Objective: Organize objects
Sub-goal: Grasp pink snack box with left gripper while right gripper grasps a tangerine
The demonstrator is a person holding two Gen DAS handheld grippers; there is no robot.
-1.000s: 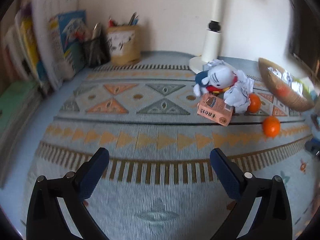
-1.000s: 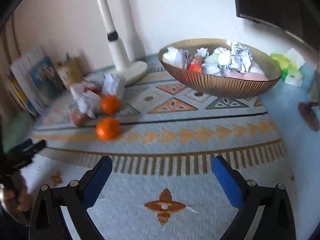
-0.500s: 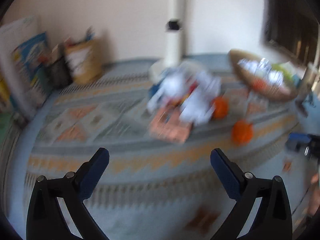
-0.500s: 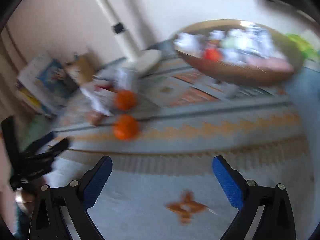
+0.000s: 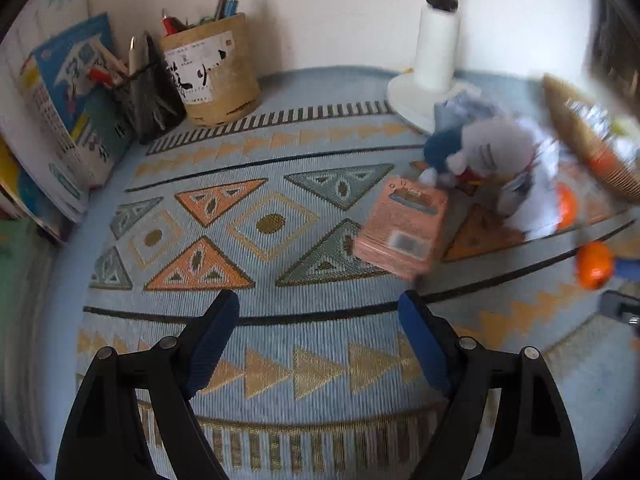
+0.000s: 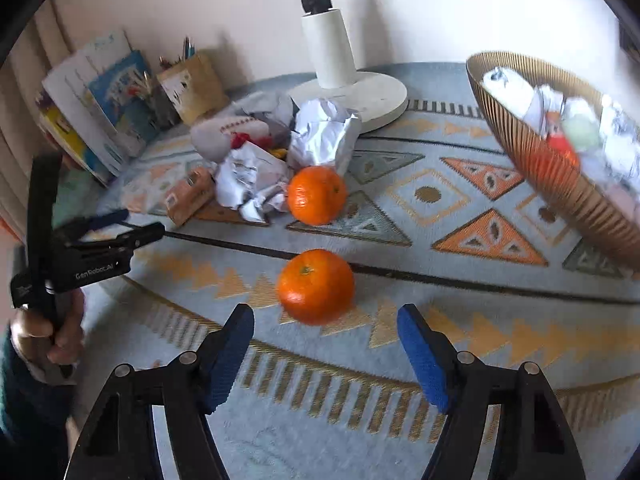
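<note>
The right gripper has its blue fingers spread and closing, with nothing between them; they hang over the patterned mat on the counter. Just ahead of the fingertips, slightly left of the midline, sits the near orange, not touched. Farther ahead lies the far orange, beside crumpled paper and a plush toy. Ahead and to the right stands the ribbed bowl, filled with paper and small things. A white lamp base stands behind the pile.

The left gripper likewise has its fingers apart and closing on nothing. Ahead of its right finger lies the pink carton, untouched. Beyond it sits the plush toy. Far ahead to the left stand a pen holder and books.
</note>
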